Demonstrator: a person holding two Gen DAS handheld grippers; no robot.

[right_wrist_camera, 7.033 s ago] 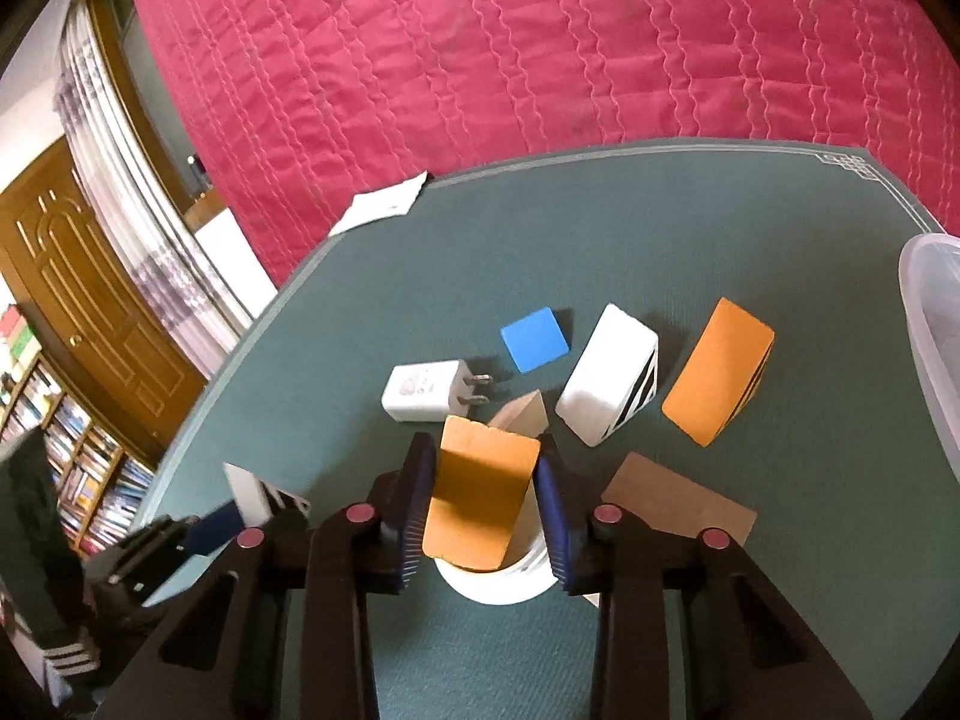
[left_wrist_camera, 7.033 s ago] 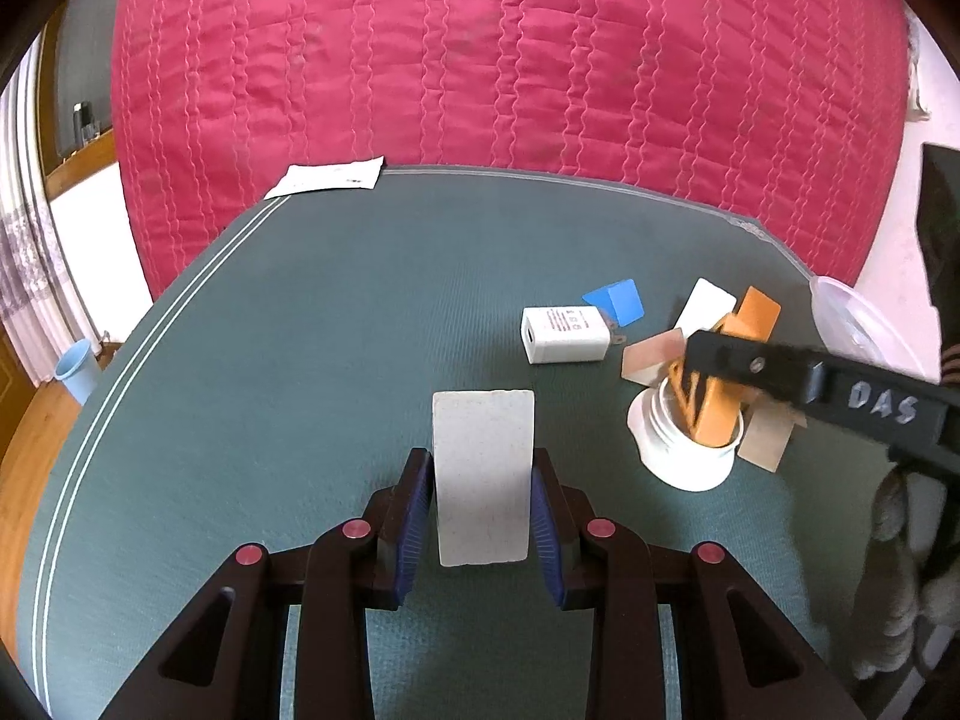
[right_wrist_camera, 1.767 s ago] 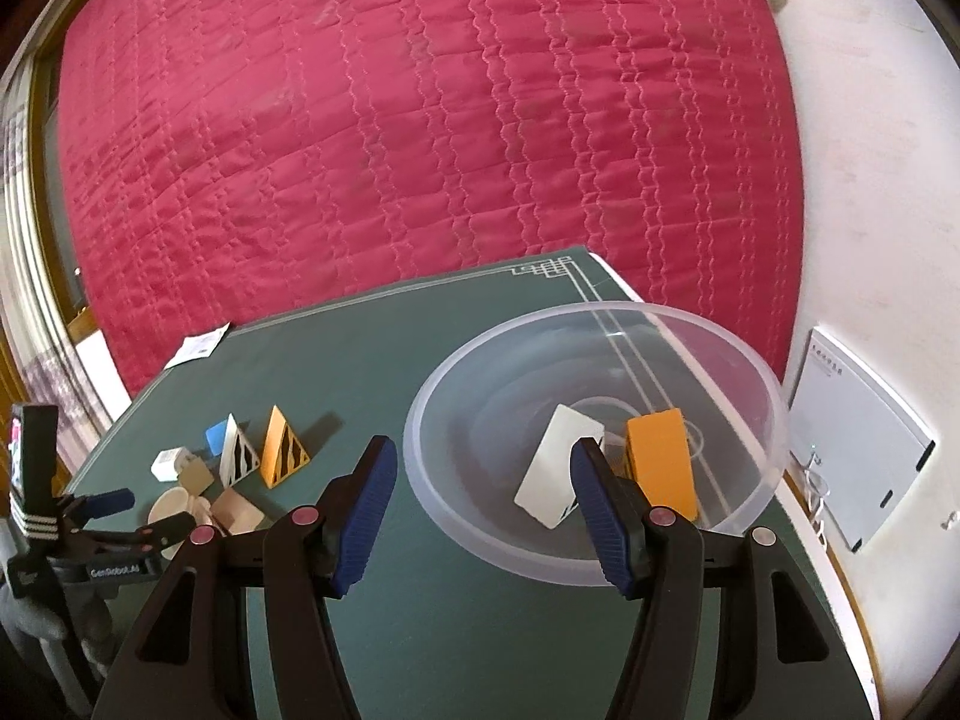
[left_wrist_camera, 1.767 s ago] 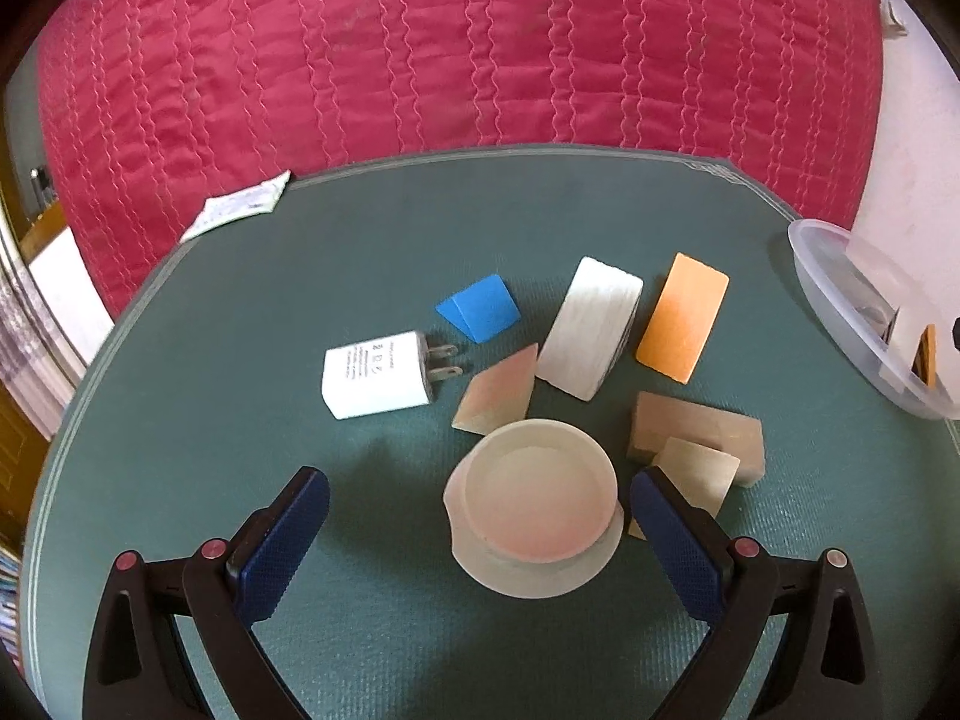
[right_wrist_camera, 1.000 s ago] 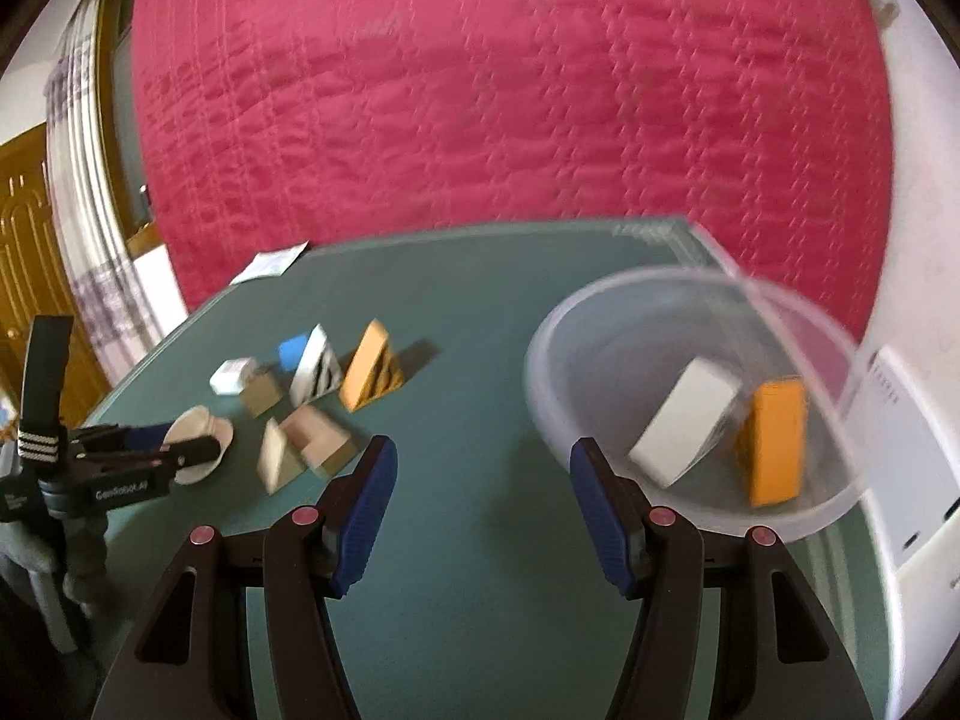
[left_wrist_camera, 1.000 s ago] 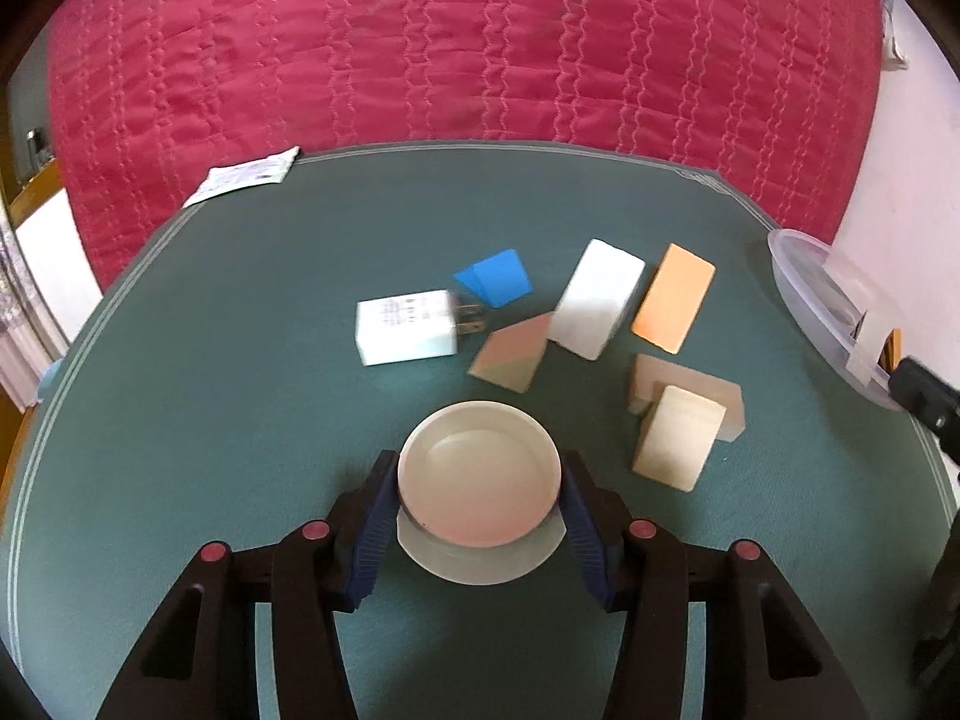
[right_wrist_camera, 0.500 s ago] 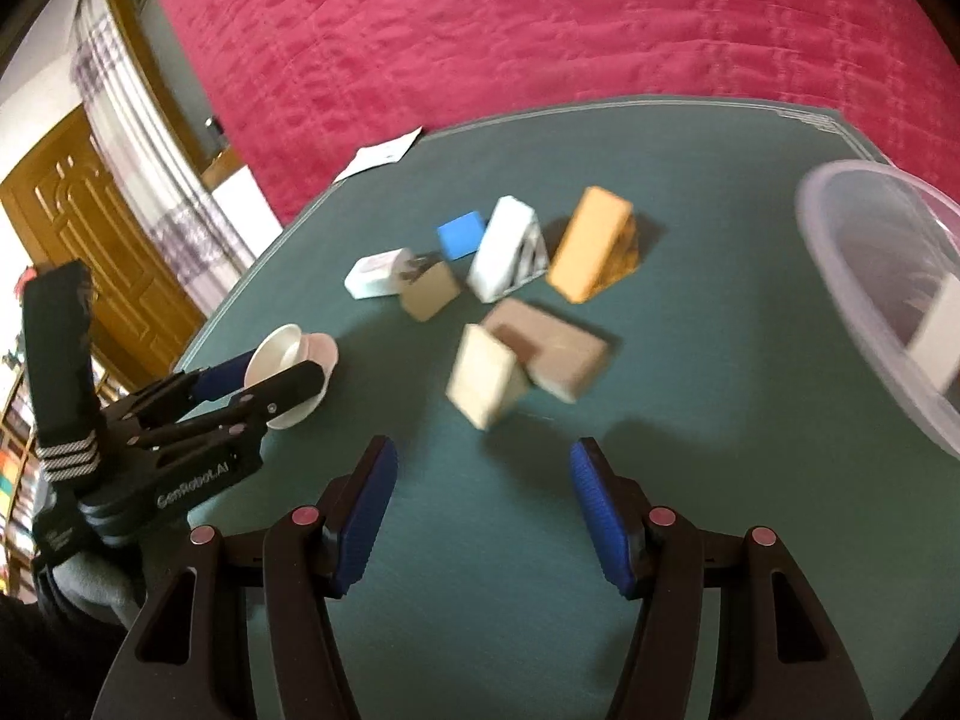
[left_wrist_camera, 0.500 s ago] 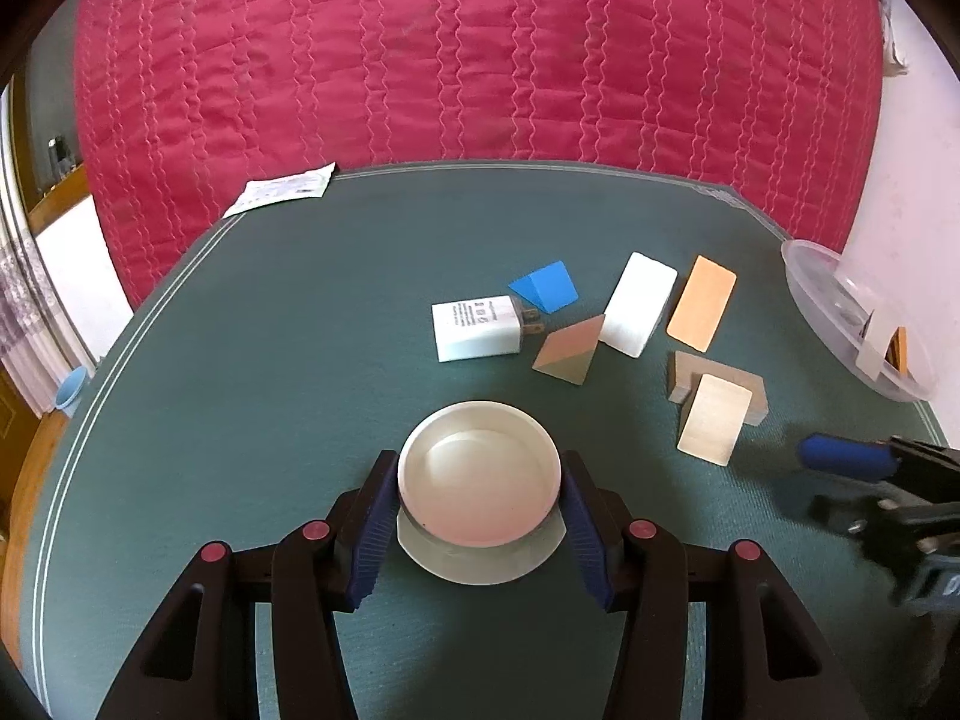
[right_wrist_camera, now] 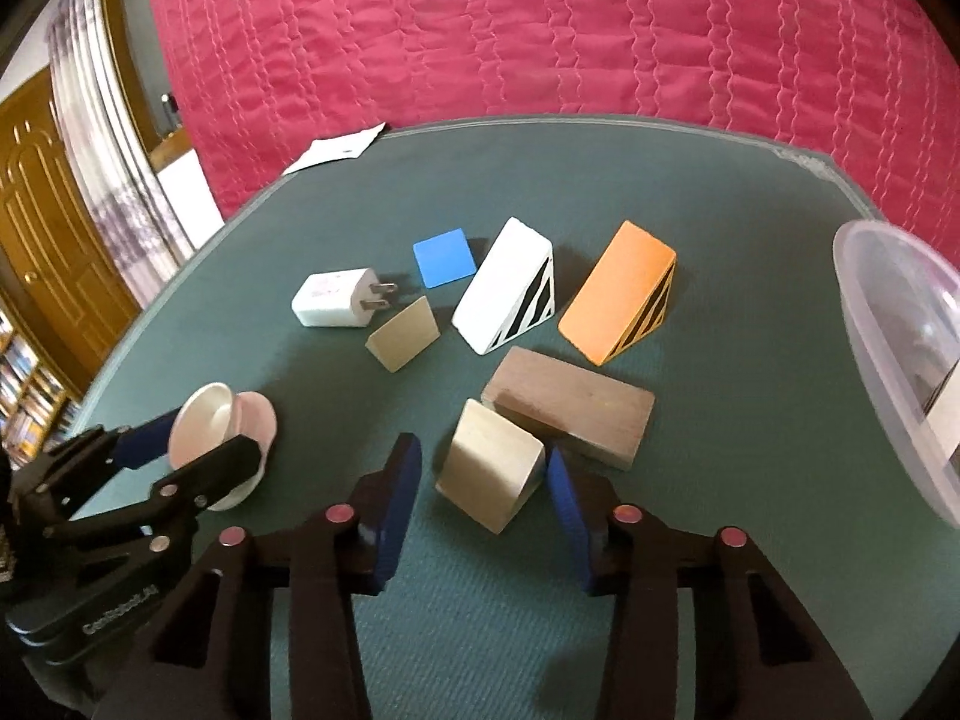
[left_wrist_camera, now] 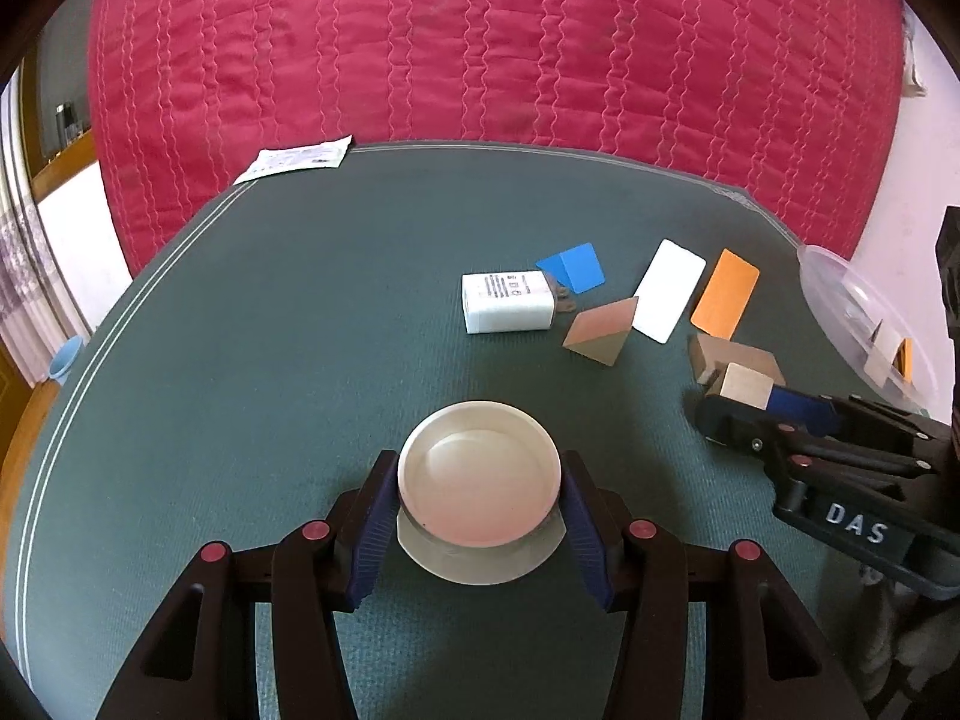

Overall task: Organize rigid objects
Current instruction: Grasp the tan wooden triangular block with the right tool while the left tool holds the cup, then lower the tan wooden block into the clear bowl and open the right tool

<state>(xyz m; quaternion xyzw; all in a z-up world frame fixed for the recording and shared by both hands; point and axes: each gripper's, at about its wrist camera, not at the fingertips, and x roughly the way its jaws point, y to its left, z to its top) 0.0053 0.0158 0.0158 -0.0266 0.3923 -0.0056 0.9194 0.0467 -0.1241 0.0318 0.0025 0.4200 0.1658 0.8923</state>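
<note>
My left gripper (left_wrist_camera: pixel 480 501) is shut on a white round dish (left_wrist_camera: pixel 477 474), its blue pads against both sides of the rim; the dish (right_wrist_camera: pixel 207 420) also shows in the right wrist view, just above the green table. My right gripper (right_wrist_camera: pixel 483 483) is closing around a beige wooden wedge (right_wrist_camera: pixel 489 474). The wedge sits between the jaws with a thin gap at the left pad. It leans against a brown wooden block (right_wrist_camera: pixel 570 414). A clear plastic bowl (right_wrist_camera: pixel 888 348) at the right edge holds a white and an orange block.
On the green table (right_wrist_camera: pixel 720 210) lie a white charger plug (right_wrist_camera: pixel 333 299), a blue tile (right_wrist_camera: pixel 444 258), a small tan wedge (right_wrist_camera: pixel 405 333), a white striped wedge (right_wrist_camera: pixel 504 294) and an orange striped wedge (right_wrist_camera: pixel 618 291). A paper slip (right_wrist_camera: pixel 336 150) sits at the far edge, before a red quilt.
My right gripper swung left from over the bowl down to the blocks and narrowed around the beige wedge. The left gripper kept the dish and drew slightly away from the blocks.
</note>
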